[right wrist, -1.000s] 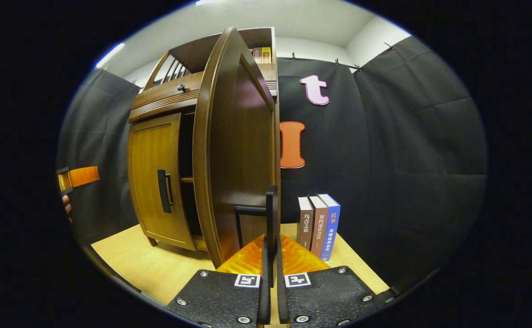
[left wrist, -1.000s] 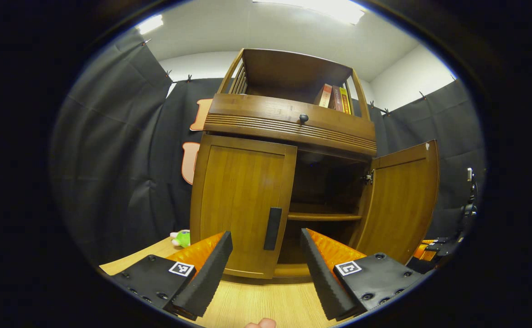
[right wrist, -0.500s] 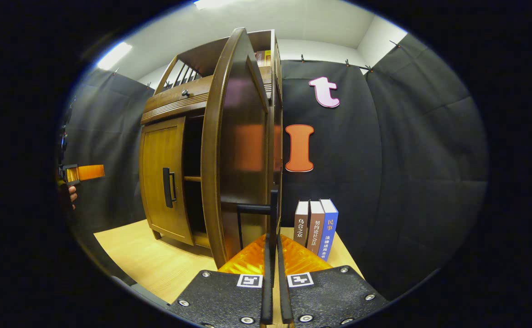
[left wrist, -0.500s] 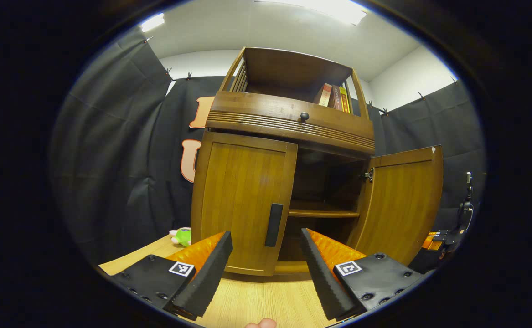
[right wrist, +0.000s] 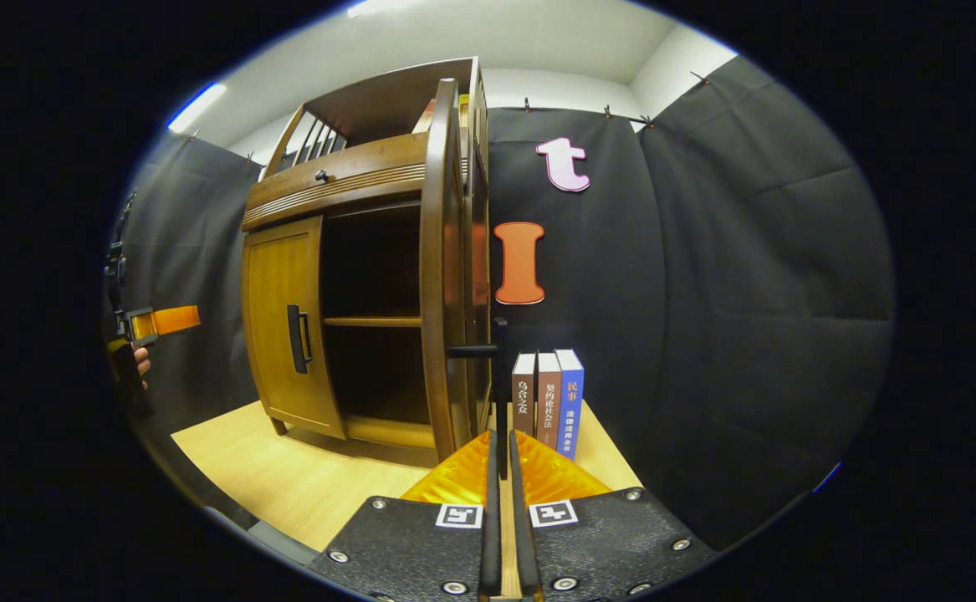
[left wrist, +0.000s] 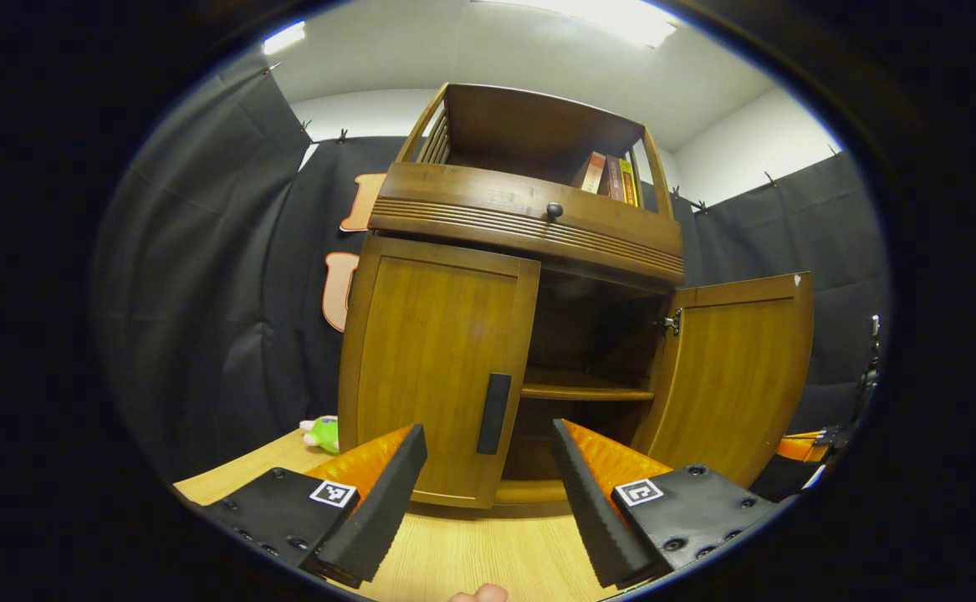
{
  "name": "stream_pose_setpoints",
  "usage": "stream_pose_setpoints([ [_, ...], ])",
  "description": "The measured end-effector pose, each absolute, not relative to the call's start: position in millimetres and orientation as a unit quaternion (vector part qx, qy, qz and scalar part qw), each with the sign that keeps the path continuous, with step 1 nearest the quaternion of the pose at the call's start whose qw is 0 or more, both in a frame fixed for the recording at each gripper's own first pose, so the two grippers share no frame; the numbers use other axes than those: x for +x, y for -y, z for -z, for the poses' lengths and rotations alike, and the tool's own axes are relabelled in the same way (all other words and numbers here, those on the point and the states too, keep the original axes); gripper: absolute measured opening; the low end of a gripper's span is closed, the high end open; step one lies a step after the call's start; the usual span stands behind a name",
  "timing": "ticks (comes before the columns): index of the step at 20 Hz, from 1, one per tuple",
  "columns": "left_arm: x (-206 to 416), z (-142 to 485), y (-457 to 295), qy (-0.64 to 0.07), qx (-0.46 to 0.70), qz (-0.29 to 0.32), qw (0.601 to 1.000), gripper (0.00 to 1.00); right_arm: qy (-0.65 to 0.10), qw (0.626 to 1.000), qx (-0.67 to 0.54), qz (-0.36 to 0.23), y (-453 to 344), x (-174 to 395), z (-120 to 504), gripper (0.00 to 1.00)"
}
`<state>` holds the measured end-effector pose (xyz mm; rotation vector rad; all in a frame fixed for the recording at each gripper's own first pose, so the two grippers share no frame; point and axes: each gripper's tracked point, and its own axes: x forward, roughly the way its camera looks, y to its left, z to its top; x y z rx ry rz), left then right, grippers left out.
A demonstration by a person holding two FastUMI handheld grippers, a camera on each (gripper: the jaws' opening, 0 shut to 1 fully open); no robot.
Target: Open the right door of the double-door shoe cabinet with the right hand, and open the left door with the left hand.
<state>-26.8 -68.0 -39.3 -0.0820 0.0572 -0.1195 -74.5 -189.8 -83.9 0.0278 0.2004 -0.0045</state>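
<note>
Beside the closed left door point(left wrist: 433, 376), the right door point(left wrist: 738, 380) stands swung outward.

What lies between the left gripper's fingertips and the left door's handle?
In the left gripper view, nothing: the open left gripper faces the closed left door's black handle over bare wooden tabletop.

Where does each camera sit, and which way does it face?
Left gripper view: rides the open left claw, facing the cabinet front; closed left door, a fingertip at the bottom edge.
Right gripper view: rides the right claw, shut on the right door's handle, looking along the open door's edge; the other claw and hand far left.
Shared: cabinet, both doors, wooden floor.
</note>
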Motion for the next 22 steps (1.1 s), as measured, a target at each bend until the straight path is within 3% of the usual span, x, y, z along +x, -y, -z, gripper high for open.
stream_pose_setpoints([
  [5, 0, 38, 61, -0.028, -0.033, 0.053, 0.998, 0.94, -0.086, 0.996, 0.030, 0.016, 142, -105, 49, 0.06],
  [12, 50, 31, 59, -0.018, -0.043, 0.058, 0.997, 0.94, -0.060, 0.997, 0.037, -0.024, 59, -77, 44, 0.06],
  [13, 57, 33, 57, -0.018, -0.036, 0.056, 0.998, 0.94, -0.063, 0.997, 0.036, -0.018, 57, -71, 45, 0.22],
  [14, 65, 37, 56, -0.018, -0.029, 0.056, 0.998, 0.94, -0.072, 0.997, 0.041, -0.012, 53, -67, 49, 0.00],
  [21, 102, 67, 73, -0.041, -0.010, 0.071, 0.997, 0.94, -0.074, 0.996, 0.054, -0.013, 38, -54, 53, 0.98],
  [22, 108, 70, 78, -0.040, -0.005, 0.076, 0.996, 0.94, -0.074, 0.996, 0.057, -0.012, 39, -54, 52, 0.87],
])
